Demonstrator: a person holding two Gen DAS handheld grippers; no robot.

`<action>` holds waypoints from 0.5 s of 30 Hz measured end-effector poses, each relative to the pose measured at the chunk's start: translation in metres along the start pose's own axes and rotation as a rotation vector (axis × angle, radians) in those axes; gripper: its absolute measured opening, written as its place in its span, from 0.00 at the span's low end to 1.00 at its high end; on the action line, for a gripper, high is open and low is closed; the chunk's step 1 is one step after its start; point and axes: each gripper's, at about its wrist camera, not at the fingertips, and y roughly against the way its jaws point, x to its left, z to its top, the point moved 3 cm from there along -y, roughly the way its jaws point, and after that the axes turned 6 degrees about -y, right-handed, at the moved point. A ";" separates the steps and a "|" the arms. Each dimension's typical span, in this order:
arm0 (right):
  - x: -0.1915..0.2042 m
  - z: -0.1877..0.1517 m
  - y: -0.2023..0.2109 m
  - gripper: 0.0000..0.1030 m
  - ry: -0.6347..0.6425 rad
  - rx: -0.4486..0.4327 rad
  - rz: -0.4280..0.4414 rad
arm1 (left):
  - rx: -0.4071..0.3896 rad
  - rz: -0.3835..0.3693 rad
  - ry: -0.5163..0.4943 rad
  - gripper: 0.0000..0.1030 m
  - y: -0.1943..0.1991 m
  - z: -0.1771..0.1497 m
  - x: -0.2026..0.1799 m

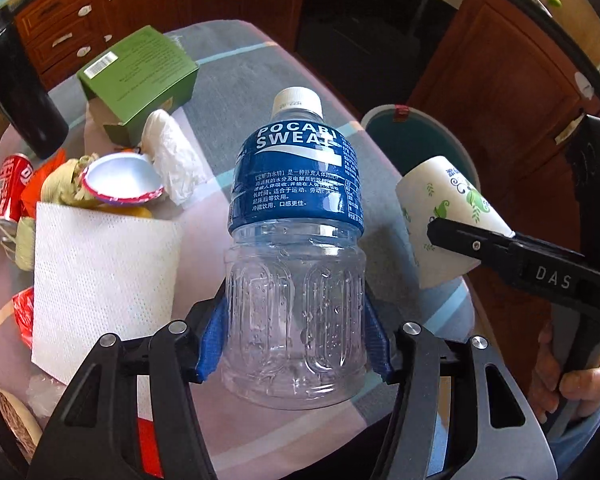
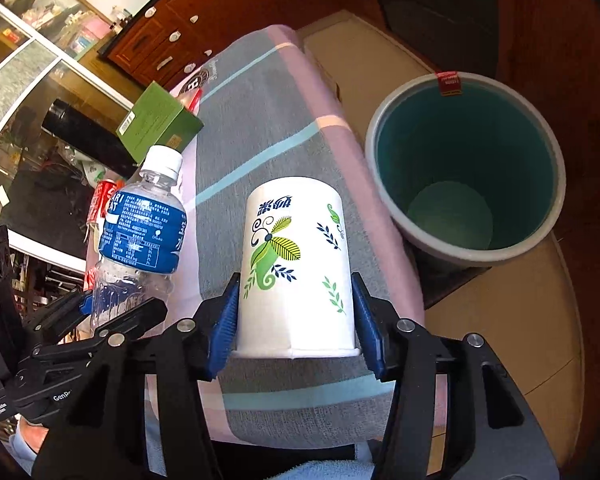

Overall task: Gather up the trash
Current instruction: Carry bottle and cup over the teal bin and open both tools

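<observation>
Now my left gripper (image 1: 294, 344) clamps the clear blue-labelled plastic bottle (image 1: 296, 216), my right gripper (image 2: 296, 328) the white leaf-printed paper cup (image 2: 298, 268); next, carry both right to the round teal bin (image 2: 466, 168).

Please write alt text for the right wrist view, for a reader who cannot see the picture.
The right gripper holds a white paper cup with green leaf prints upside down between blue fingers, above a striped cloth. An empty teal bin stands to the right. At left, the other gripper grips a clear bottle with a blue label.
</observation>
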 end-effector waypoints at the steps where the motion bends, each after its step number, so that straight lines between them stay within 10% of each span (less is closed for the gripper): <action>1: -0.006 0.006 0.005 0.49 -0.013 -0.019 -0.004 | 0.000 -0.004 -0.018 0.57 0.000 0.006 -0.006; 15: -0.126 0.078 0.038 0.49 -0.249 -0.148 -0.152 | 0.075 -0.145 -0.227 0.57 -0.086 0.114 -0.123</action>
